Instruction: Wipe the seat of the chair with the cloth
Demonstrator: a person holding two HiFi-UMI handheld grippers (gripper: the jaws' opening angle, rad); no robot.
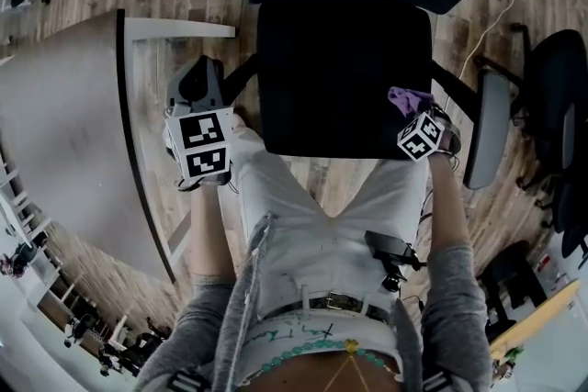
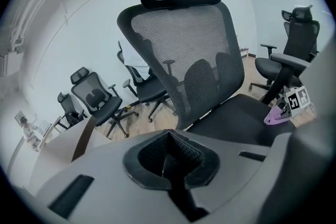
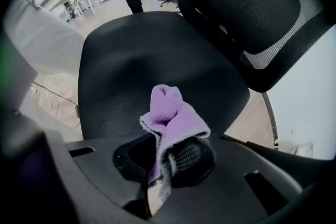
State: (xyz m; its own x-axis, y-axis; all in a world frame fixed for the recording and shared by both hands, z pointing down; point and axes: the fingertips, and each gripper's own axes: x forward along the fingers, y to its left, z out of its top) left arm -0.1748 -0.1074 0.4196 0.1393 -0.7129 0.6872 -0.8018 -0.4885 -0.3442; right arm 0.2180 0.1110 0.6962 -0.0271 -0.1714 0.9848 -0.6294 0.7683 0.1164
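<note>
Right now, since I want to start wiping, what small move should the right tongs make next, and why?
Probably lower the right tongs until the bunched purple cloth presses on the black mesh chair seat. They are shut on the cloth over the seat's front corner, but the cloth juts out bunched, and firm contact isn't evident.

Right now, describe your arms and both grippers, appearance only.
The left gripper and right gripper have grey bodies and black textured jaw pads. Each has a white cube with black square markers. Grey sleeves reach the elbows.
</note>
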